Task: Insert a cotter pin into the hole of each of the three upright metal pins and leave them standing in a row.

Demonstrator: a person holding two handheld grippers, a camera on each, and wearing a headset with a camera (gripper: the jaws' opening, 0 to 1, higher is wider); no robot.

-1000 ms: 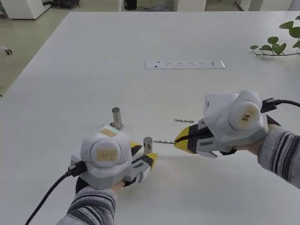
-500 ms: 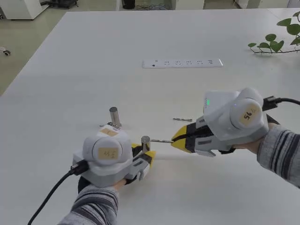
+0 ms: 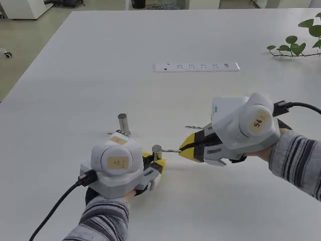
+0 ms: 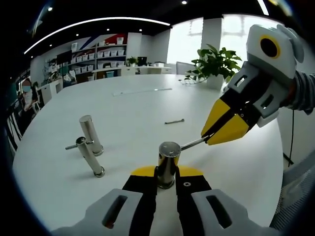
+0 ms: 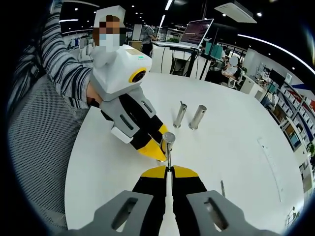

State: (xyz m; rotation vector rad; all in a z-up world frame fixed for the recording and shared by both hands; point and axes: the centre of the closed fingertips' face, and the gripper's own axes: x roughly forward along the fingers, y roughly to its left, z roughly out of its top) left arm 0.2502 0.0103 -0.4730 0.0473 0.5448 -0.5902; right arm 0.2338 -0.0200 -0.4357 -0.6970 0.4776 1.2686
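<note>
Cotter pin (image 3: 172,150), pinched by the right gripper (image 3: 183,151), points left at the metal pin (image 3: 156,151) clamped in the left gripper (image 3: 156,167).

1. On the white worktop (image 3: 90,75), at 7 o'clock, the left tool (image 3: 153,162) has its jaws clamped on an upright metal pin (image 3: 156,151).
2. At 3 o'clock of that pin, the right tool (image 3: 184,150) pinches a cotter pin (image 3: 172,150) held level. Its free end meets the pin's upper part.
3. At 10 o'clock, apart, a second metal pin (image 3: 123,123) stands upright.
4. At 1 o'clock of the right tool's tips, a loose cotter pin (image 3: 194,127) lies flat.
5. Far side: the power strip (image 3: 196,67) at 12 o'clock, the plant (image 3: 300,42) at 2 o'clock.
</note>
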